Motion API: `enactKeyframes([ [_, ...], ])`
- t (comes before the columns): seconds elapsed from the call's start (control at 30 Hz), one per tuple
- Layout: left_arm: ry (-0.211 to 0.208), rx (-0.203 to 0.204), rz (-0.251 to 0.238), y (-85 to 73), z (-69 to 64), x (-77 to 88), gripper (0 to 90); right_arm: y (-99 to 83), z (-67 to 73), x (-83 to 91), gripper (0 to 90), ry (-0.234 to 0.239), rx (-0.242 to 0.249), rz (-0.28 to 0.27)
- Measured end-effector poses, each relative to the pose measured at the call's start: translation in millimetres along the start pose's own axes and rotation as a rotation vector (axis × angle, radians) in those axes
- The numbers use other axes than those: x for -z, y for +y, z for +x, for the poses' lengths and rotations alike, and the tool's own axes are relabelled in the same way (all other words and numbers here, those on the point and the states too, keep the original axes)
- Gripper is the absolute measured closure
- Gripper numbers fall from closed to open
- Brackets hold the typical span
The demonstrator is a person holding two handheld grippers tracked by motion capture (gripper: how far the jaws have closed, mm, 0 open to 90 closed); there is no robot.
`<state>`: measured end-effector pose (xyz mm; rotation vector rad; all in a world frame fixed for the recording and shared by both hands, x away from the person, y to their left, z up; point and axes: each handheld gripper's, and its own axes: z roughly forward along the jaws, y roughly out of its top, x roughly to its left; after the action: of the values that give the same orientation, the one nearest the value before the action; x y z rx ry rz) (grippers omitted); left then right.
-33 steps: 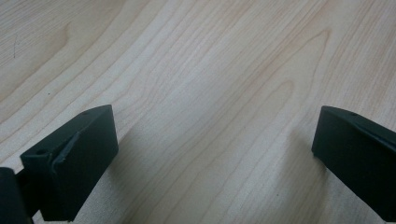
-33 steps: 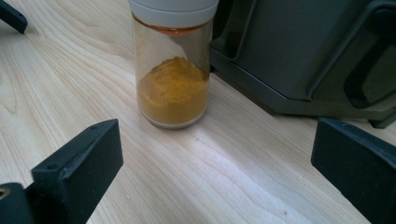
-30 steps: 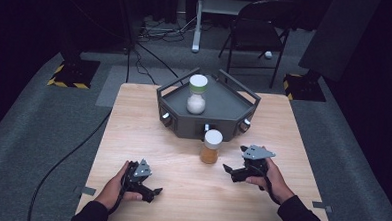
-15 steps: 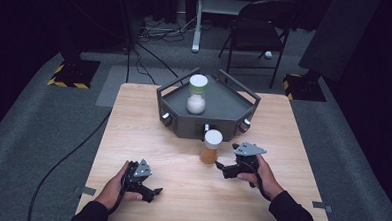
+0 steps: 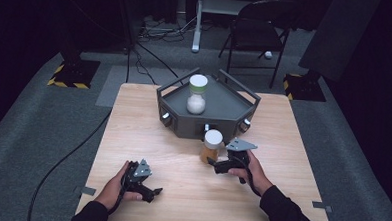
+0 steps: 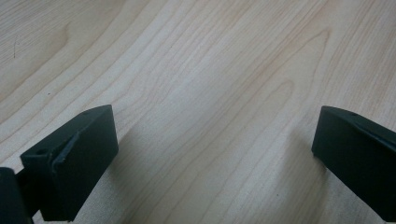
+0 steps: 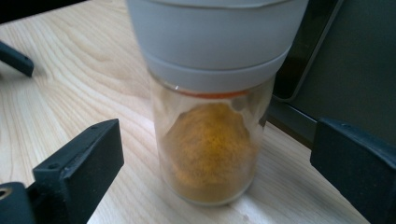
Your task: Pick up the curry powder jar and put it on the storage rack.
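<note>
A glass jar of orange-brown spice [image 5: 211, 147] with a white cap stands upright on the wooden table [image 5: 133, 133], just in front of a dark grey tray [image 5: 234, 109]. My right gripper [image 5: 212, 163] is open beside the jar's right, its jaws pointing left at the jar's base. In the right gripper view the spice jar [image 7: 212, 140] stands between the two spread jaws, untouched. A second jar of white powder [image 5: 196, 95] with a white cap stands inside the tray. My left gripper [image 5: 155, 193] rests open on the table near the front left, and bare wood lies between its jaws in the left gripper view.
The tray has raised rails and knobs on its front wall. A folding chair [image 5: 260, 23], cables and floor stands with yellow-black bases [image 5: 70, 75] sit beyond the table. Pieces of tape [image 5: 322, 206] mark the table's front corners.
My right gripper has moved left and forward toward the spice jar, which now stands between its jaws. The left gripper has stayed put.
</note>
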<state>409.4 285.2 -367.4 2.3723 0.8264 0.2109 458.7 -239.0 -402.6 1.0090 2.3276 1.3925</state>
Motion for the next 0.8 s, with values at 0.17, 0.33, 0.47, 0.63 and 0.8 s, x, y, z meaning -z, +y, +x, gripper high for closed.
enactKeyframes([
  [0.17, 0.0, 0.001, 0.0, 0.0, 0.0, 0.0, 0.3, 1.0, 0.3, -5.9, 3.3, 0.012, -0.013, -0.015],
  [0.33, 0.0, 0.001, 0.0, 0.0, 0.0, 0.0, 0.3, 0.6, 0.5, -11.0, 6.8, 0.015, -0.044, -0.048],
  [0.47, 0.0, 0.0, 0.0, 0.0, 0.0, 0.0, 0.3, -0.9, 0.2, -13.9, 10.7, 0.022, -0.063, -0.075],
  [0.63, 0.0, 0.001, 0.0, 0.0, 0.0, 0.0, 0.3, -1.7, 1.9, -17.9, 16.9, 0.025, -0.063, -0.095],
  [0.8, 0.0, 0.0, 0.0, 0.0, 0.1, 0.0, 0.2, -5.8, 9.2, -20.8, 27.7, -0.005, -0.068, -0.146],
])
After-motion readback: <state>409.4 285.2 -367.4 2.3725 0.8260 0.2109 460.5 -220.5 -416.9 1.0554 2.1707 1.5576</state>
